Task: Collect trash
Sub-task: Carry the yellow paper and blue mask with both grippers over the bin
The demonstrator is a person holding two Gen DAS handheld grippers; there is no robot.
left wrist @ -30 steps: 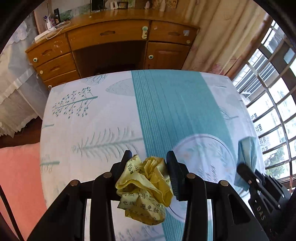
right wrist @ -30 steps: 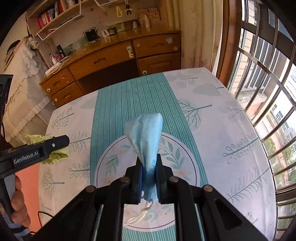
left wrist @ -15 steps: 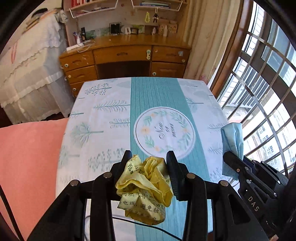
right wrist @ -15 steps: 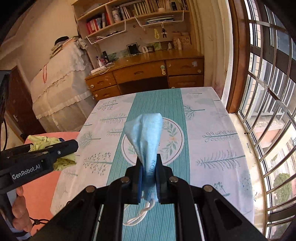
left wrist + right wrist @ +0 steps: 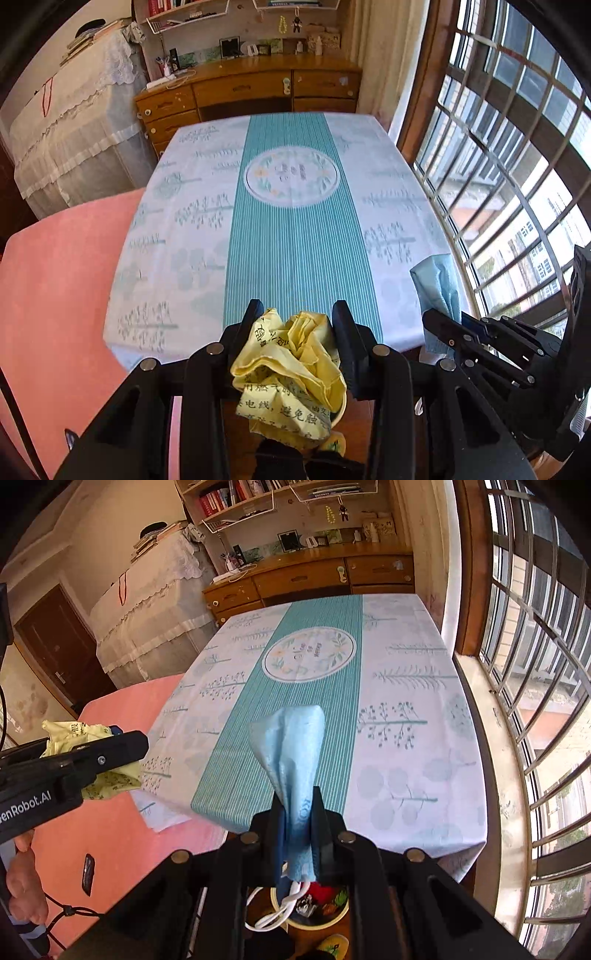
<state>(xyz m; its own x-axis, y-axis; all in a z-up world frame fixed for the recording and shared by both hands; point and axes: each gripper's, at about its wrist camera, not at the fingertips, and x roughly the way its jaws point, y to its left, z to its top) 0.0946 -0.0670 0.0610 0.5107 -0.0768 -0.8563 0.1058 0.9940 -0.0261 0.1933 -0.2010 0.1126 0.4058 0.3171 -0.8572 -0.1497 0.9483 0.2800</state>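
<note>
My left gripper (image 5: 295,325) is shut on a crumpled yellow paper (image 5: 288,373) with black printed characters. It hangs past the near edge of the table (image 5: 295,229). My right gripper (image 5: 297,805) is shut on a light blue face mask (image 5: 291,753), whose white ear loops (image 5: 280,908) dangle below the fingers. The mask also shows at the right of the left wrist view (image 5: 437,291), and the yellow paper at the left of the right wrist view (image 5: 88,760). A round bin (image 5: 314,904) with colourful trash sits on the floor below the right gripper, partly hidden.
The table has a white and teal leaf-print cloth. A pink bed (image 5: 55,295) lies to the left. A wooden desk (image 5: 251,92) stands beyond the table. A barred window (image 5: 535,664) runs along the right. A small dark object (image 5: 88,873) lies on the bed.
Both grippers have pulled back and risen away from the table, holding the paper and the mask. The table's near edge and the floor bin have come into view.
</note>
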